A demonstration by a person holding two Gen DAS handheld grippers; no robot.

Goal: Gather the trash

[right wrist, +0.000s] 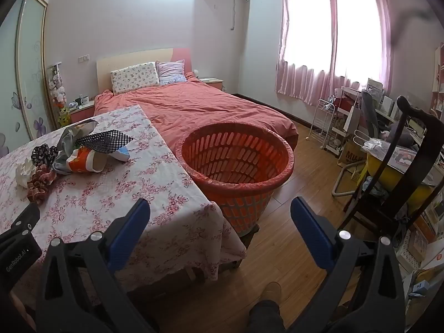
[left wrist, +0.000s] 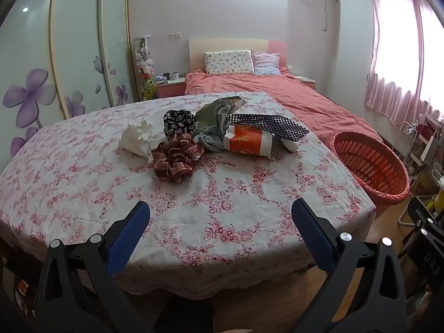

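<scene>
Both grippers hover over the near edge of the worktop (left wrist: 83, 166) with nothing grasped. The left gripper (left wrist: 220, 216) has its jaws spread wide, with only bare floral cloth between them. The right gripper (right wrist: 220, 216) also has its jaws fully apart; between them lie the worktop corner, the floor and the lower wall of the orange basket (right wrist: 236, 194).

The trash lies in one cluster on the far half of the worktop, well apart from both sets of jaws:

- crumpled white paper (left wrist: 136, 138), at the cluster's left end
- brown checked ribbon wad (left wrist: 173, 158), the item nearest the left jaws
- black-and-white patterned wad (left wrist: 179, 121), behind the ribbon
- grey-green crumpled bag (left wrist: 216, 122), in the middle
- orange-and-white paper cup (left wrist: 248, 143), on its side, long axis running left to right
- black mesh sheet (left wrist: 267, 125), resting on top of the cup and running across to the right

In the left wrist view the cluster sits straight ahead of the left jaws and slightly left of centre. In the right wrist view the same cluster lies far to the upper left, so the left gripper appears the nearer and better aligned.

The basket stands just beside the right edge of the worktop, directly ahead of the right jaws, and looks empty as far as its interior shows.

Judgement: the coming move is a forward reach by the left gripper to the ribbon wad. The cup, lying crosswise, would need the jaws to close across its short axis.
</scene>
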